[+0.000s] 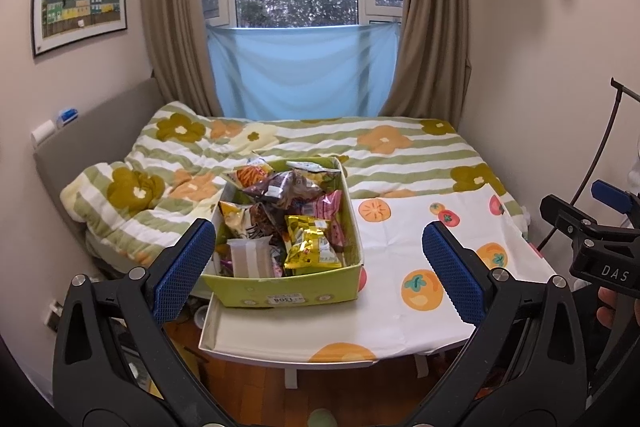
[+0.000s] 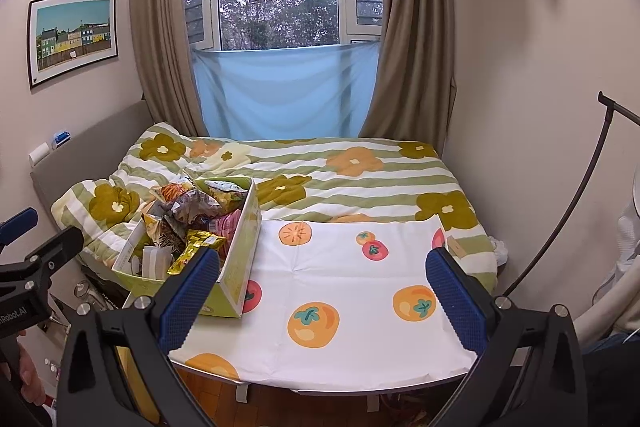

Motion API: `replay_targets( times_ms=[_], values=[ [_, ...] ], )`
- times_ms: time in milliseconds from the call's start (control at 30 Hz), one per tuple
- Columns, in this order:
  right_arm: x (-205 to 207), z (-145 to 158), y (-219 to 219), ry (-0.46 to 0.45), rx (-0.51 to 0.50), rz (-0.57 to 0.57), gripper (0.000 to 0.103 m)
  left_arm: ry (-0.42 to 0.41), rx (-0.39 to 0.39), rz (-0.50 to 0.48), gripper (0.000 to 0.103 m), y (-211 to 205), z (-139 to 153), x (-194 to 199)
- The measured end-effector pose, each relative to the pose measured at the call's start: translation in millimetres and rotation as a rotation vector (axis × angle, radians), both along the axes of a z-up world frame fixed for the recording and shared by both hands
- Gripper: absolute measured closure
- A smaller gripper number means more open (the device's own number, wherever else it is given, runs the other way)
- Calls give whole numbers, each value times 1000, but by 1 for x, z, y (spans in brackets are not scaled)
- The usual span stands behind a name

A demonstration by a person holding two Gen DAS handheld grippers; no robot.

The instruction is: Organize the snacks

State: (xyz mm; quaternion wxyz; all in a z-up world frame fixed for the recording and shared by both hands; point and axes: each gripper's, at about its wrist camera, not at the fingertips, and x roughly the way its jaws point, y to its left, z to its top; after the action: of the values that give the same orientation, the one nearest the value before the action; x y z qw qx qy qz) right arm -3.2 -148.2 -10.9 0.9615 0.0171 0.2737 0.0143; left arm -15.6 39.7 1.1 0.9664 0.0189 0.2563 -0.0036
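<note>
Green cardboard box (image 1: 280, 291) stuffed with snack packets, sitting at 9 o'clock edge of fruit-print tablecloth (image 1: 400, 251), on white tray (image 1: 224, 331); gold packet (image 1: 308, 243) on top at near side. Left gripper (image 1: 320, 263) hovering, jaws spread wide, nothing between pads. Right gripper (image 2: 324, 287) also gaping, empty, box at its 10 o'clock. Striped floral duvet (image 2: 360, 171) beyond, 12 o'clock
</note>
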Motion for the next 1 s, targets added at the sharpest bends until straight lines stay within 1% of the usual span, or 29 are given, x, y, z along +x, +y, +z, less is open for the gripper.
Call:
replay_targets(
  times_ms=[333,833,1000],
  values=[
    [1,-2,-3,11,0,-26,0,7,4,5,0,1,-1,3],
    [5,-1,-1,18,-4,-24,0,24,-6,13,0,6,-8,11],
    [12,-3,4,30,-9,-19,0,53,-15,21,0,11,-15,21]
  ],
)
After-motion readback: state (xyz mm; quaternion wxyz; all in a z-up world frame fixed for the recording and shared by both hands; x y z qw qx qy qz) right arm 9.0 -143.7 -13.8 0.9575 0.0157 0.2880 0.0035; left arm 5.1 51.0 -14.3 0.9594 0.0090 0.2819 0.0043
